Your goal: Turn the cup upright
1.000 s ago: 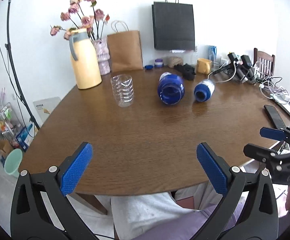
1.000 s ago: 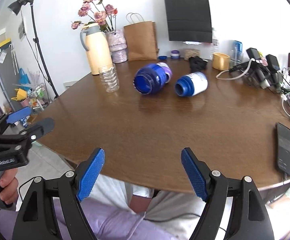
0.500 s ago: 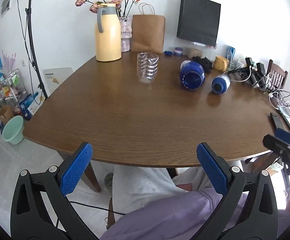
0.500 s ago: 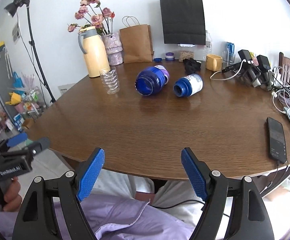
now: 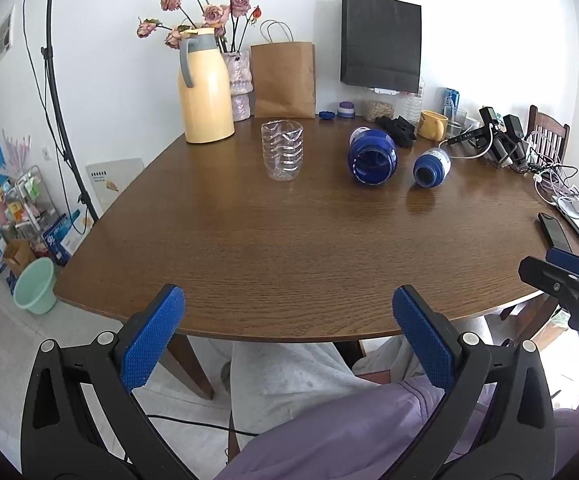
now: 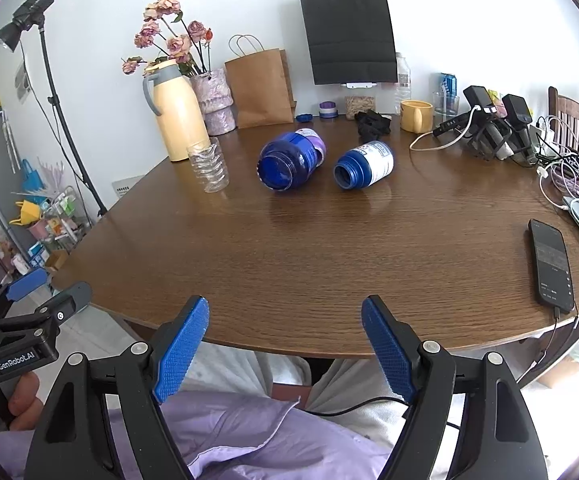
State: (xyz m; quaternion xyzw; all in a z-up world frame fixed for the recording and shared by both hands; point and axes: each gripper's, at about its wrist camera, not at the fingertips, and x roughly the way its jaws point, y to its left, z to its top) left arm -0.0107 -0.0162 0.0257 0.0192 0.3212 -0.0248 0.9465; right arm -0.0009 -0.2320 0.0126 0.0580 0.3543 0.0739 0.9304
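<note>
A clear ribbed plastic cup [image 5: 282,155] stands on the brown table [image 5: 289,248], left of centre; it also shows in the right wrist view [image 6: 209,168]. I cannot tell which end is up. A large blue jar [image 5: 371,157] [image 6: 291,160] and a small blue jar [image 5: 430,168] [image 6: 363,165] lie on their sides, mouths toward me. My left gripper [image 5: 287,338] is open and empty at the table's near edge. My right gripper [image 6: 285,346] is open and empty at the near edge too. Both are far from the cup.
A yellow thermos [image 5: 205,88], a flower vase [image 5: 241,92], a brown paper bag [image 5: 283,80] and a black bag [image 5: 381,40] line the back. A yellow mug [image 6: 415,116], chargers and cables [image 6: 489,132] crowd the right. A phone [image 6: 551,266] lies at the right edge.
Both grippers pulled back from the table and rose slightly; the table edge and the person's lap now show below them. The cup and jars have not moved.
</note>
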